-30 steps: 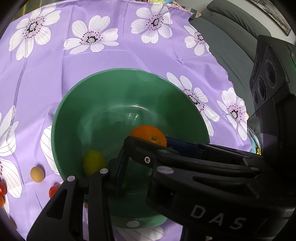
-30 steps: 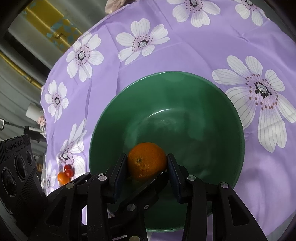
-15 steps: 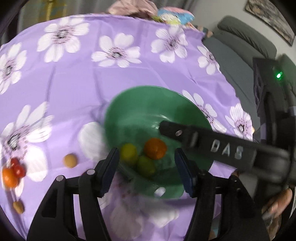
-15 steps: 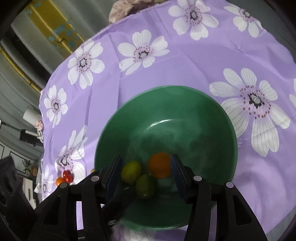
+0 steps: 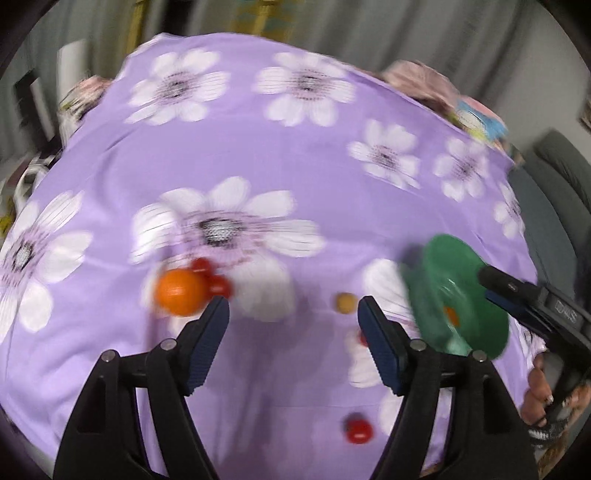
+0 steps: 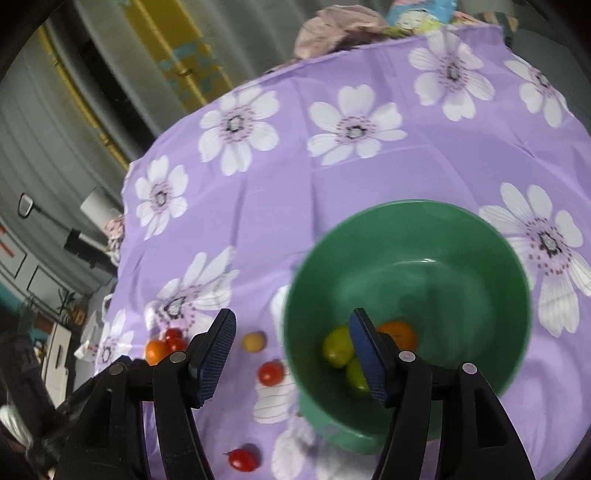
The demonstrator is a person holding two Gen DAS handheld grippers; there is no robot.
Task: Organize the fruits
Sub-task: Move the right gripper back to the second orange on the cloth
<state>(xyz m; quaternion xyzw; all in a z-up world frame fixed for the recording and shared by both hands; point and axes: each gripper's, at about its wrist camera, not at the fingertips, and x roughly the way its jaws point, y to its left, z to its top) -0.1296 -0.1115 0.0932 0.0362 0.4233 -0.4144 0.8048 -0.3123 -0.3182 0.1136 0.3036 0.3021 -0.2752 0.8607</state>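
Note:
A green bowl (image 6: 461,229) stands on the purple flowered cloth and holds an orange (image 6: 400,332) and two yellow-green fruits (image 6: 337,347). My right gripper (image 6: 291,350) hangs over the bowl's left rim, jaws opening, nothing between them. My left gripper (image 5: 293,332) has jaws opening over bare cloth, also with nothing between them. Left of its left finger lie another orange (image 5: 180,292) and red tomatoes (image 5: 218,282). A small tan fruit (image 5: 345,302) and more red tomatoes (image 5: 358,432) lie nearby. The bowl (image 5: 461,302) shows at the right, blurred.
The cloth-covered table (image 6: 369,177) ends in a rounded far edge. A grey sofa (image 5: 554,206) stands to the right, and a pile of fabric (image 6: 343,29) lies at the table's far side. A hand (image 5: 543,398) holds the right gripper's handle.
The right gripper let the orange go into the bowl and drew back. The left gripper swung away from the bowl to the left over loose fruit. Both sets of jaws widened.

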